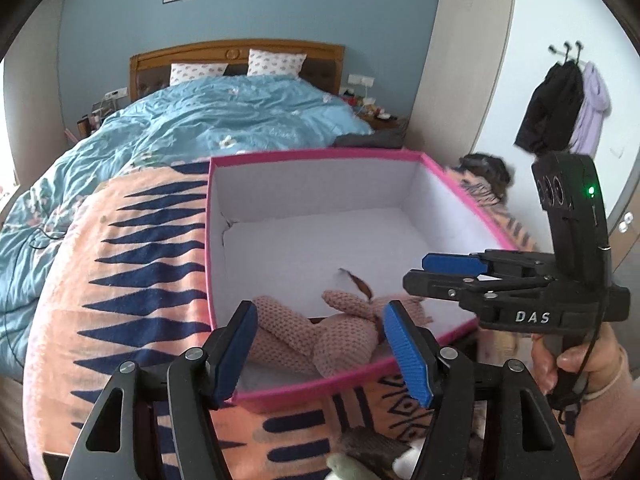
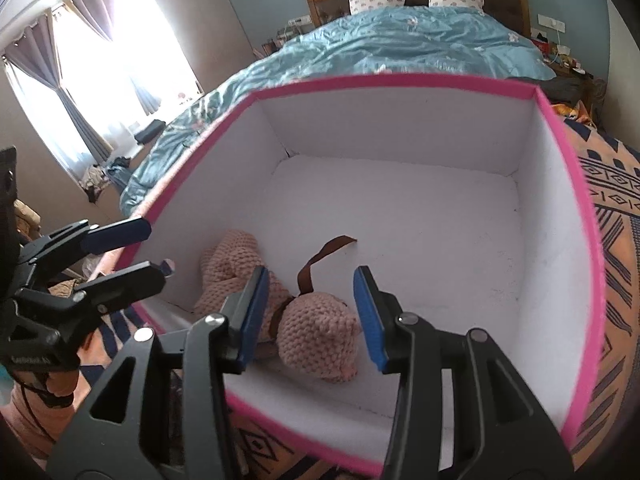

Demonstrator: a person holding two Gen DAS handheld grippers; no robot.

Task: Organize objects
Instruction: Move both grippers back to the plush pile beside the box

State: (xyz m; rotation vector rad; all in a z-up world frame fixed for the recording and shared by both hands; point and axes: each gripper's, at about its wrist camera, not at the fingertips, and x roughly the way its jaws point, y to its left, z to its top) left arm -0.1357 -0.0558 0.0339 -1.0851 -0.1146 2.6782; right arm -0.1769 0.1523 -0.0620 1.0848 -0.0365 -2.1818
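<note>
A pink-rimmed box [image 1: 320, 154] [image 2: 400, 78] with white inside walls stands on an orange and navy patterned blanket [image 1: 132, 280] [image 2: 616, 208]. A pink knitted plush toy [image 1: 340, 340] [image 2: 316, 336] with a brown ribbon lies on the box floor by the near wall. My left gripper [image 1: 322, 354] [image 2: 154, 250] hovers open over the near rim, above the toy. My right gripper [image 2: 312, 316] [image 1: 416, 270] reaches in over the box's right side, open, with the toy's head below and between its blue pads [image 2: 370, 320]. Neither gripper presses on the toy.
Behind the box a bed with a blue duvet [image 1: 240, 120] [image 2: 420, 40] runs back to a wooden headboard. Another small plush [image 1: 344, 468] lies on the blanket at the near edge. A person's hand [image 1: 580, 360] holds the right gripper. Coats [image 1: 560, 108] hang on the right wall.
</note>
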